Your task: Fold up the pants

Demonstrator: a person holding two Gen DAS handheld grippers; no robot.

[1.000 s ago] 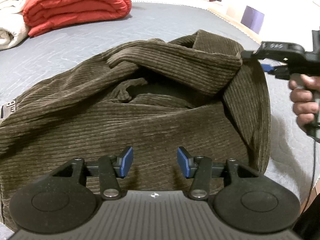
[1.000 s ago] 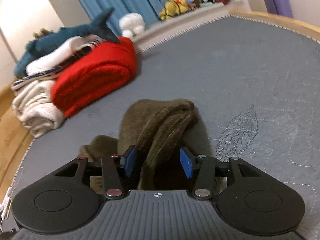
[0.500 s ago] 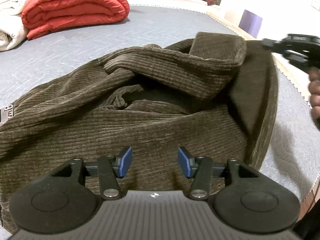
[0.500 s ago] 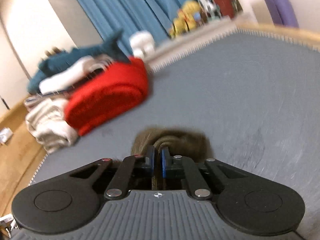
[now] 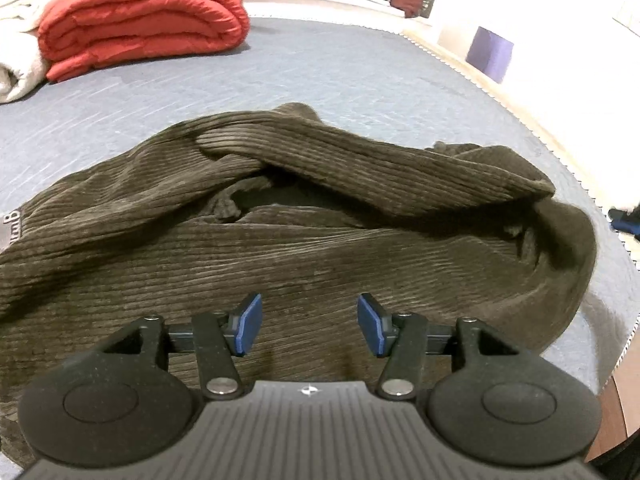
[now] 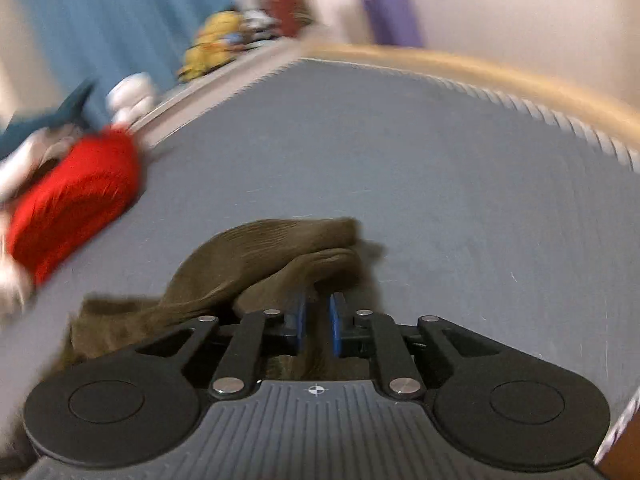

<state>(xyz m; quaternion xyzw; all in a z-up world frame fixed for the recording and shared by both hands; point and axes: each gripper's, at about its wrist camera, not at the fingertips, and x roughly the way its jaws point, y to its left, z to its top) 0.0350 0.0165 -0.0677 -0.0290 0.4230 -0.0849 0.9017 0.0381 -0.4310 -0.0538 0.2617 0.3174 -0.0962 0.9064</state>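
Brown corduroy pants (image 5: 304, 248) lie bunched on a grey mattress (image 5: 340, 76), one twisted fold crossing the top of the heap. The left gripper (image 5: 309, 325) hovers over the near side of the cloth, its jaws apart and opening, with nothing between the blue pads (image 5: 249, 324). The right gripper (image 6: 318, 322) has a bunch of the pants' cloth (image 6: 280, 252) between its pads; its jaws, nearly closed, are opening. A red quilt (image 5: 140, 16) lies folded at the mattress's far end.
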